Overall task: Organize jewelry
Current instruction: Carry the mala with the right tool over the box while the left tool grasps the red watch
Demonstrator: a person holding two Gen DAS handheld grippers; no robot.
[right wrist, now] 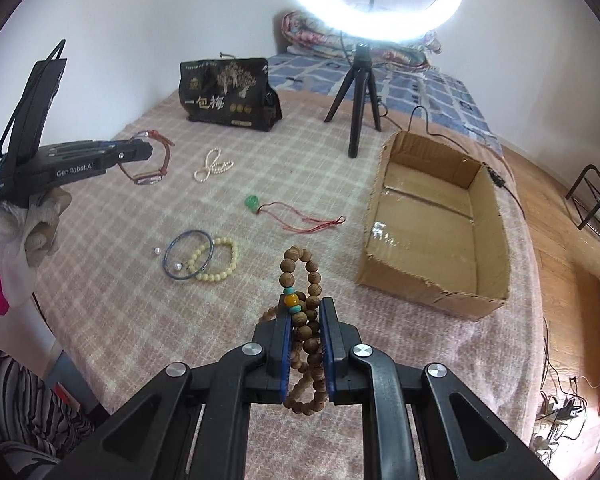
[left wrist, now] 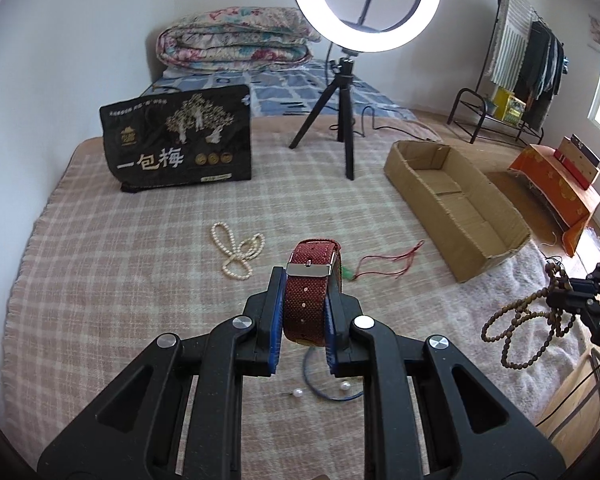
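Note:
My left gripper [left wrist: 306,278] is shut on a watch with a red fabric strap [left wrist: 305,308] and holds it above the checked blanket. From the right wrist view the left gripper [right wrist: 140,152] is at the left, watch face [right wrist: 150,179] hanging down. My right gripper [right wrist: 305,308] is shut on a long string of brown wooden beads [right wrist: 312,272], whose loops dangle; it also shows at the right edge [left wrist: 572,300]. An open cardboard box [right wrist: 370,232] lies to the right. On the blanket lie a pearl necklace [right wrist: 212,168], a green pendant on red cord [right wrist: 252,202], a blue bangle [right wrist: 188,254] and a cream bead bracelet [right wrist: 220,264].
A black printed bag [left wrist: 176,140] and a ring light on a tripod [left wrist: 344,112] stand at the back of the blanket. Two loose pearl earrings [right wrist: 157,251] lie by the bangle. A gloved hand [right wrist: 40,224] holds the left gripper. A folded quilt [left wrist: 236,40] lies behind.

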